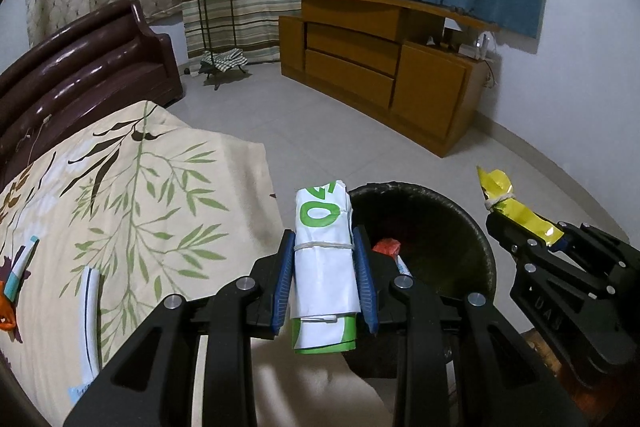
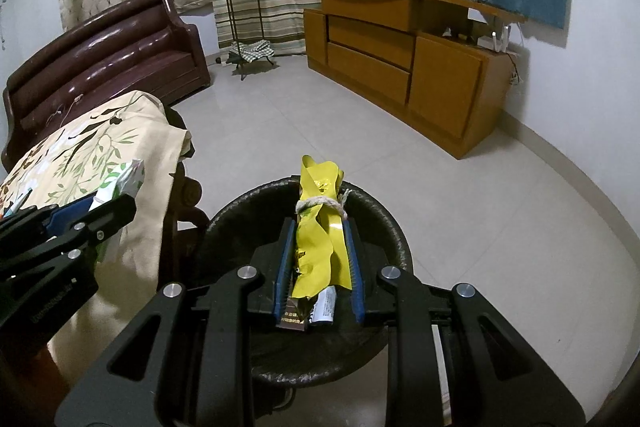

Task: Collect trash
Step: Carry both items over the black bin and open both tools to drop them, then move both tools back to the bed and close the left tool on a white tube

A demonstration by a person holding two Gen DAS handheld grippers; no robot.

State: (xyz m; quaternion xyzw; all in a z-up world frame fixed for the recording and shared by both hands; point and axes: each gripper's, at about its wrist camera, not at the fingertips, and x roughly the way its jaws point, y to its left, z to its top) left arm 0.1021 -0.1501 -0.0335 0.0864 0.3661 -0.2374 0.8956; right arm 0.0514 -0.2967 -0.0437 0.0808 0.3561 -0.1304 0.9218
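My left gripper [image 1: 323, 241] is shut on a white and green folded packet [image 1: 323, 267] tied with a rubber band, held at the near left rim of the dark round trash bin [image 1: 460, 227]. Red and white scraps [image 1: 387, 247] lie inside the bin. My right gripper [image 2: 318, 227] is shut on a crumpled yellow wrapper [image 2: 320, 251] bound with string, directly over the bin [image 2: 396, 239]. In the left wrist view the right gripper [image 1: 520, 231] with its yellow wrapper [image 1: 516, 215] hangs at the bin's right side. In the right wrist view the left gripper [image 2: 116, 205] sits at the left, over the cloth.
A table under a leaf-patterned cloth [image 1: 132, 195] stands left of the bin, with a white strip [image 1: 90, 311] and orange and blue scraps [image 1: 16, 275] on it. A dark sofa [image 2: 108, 59], a plant stand [image 2: 240, 7] and a wooden cabinet [image 2: 400, 51] line the far tiled floor.
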